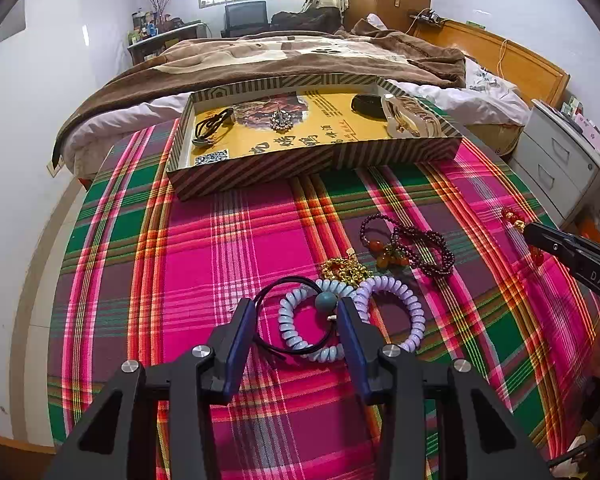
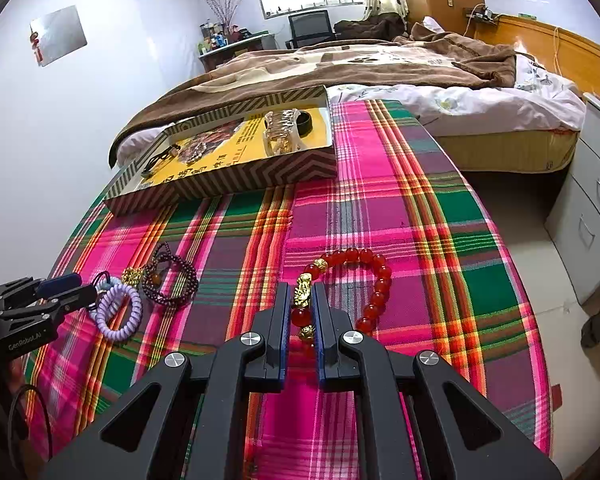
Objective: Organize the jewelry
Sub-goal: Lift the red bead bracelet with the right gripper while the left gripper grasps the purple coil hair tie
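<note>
My left gripper [image 1: 298, 310] is open, its fingers on either side of a pale blue coil hair tie [image 1: 312, 326] with a teal bead [image 1: 326, 301] and a thin black cord [image 1: 274, 320]. A lilac coil tie [image 1: 400, 312], a gold chain [image 1: 346, 270] and a dark purple bead bracelet [image 1: 420, 246] lie beside it. My right gripper [image 2: 302, 312] is shut on a red bead bracelet [image 2: 374, 284] with gold charms, whose loop rests on the cloth. A striped tray [image 1: 316, 166] with a yellow liner holds several pieces at the far end.
A plaid cloth [image 1: 220, 260] covers the table. A bed with a brown blanket [image 1: 280, 60] stands behind the tray. A grey drawer unit [image 2: 596, 216] stands at the right. The tray also shows in the right wrist view [image 2: 228, 188].
</note>
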